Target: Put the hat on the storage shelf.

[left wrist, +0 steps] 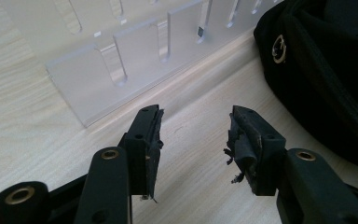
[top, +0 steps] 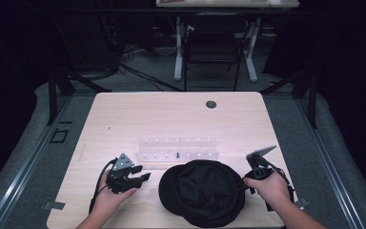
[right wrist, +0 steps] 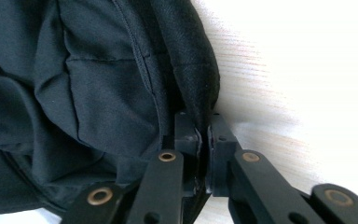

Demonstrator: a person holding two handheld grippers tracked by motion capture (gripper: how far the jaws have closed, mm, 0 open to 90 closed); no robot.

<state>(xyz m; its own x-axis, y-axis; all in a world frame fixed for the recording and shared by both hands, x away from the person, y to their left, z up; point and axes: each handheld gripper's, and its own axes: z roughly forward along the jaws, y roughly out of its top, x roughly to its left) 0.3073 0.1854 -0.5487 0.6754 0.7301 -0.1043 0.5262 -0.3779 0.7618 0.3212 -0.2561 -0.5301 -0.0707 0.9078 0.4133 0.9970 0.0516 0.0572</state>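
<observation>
Here, black cap (right wrist: 98, 93) rim pinched in right gripper (right wrist: 203, 135)

A black fabric cap (top: 202, 193) lies on the pale wooden bench (top: 171, 119) near its front edge, about midway across. Just behind the cap stands a clear plastic slotted rack (top: 177, 152), set crosswise. The left gripper (top: 143, 177) sits left of the cap, apart from it, in front of the rack's left end. The right gripper (top: 248, 180) is at the cap's right edge, touching it. A small round dark grommet (top: 211, 104) sits in the bench well behind the rack.
</observation>
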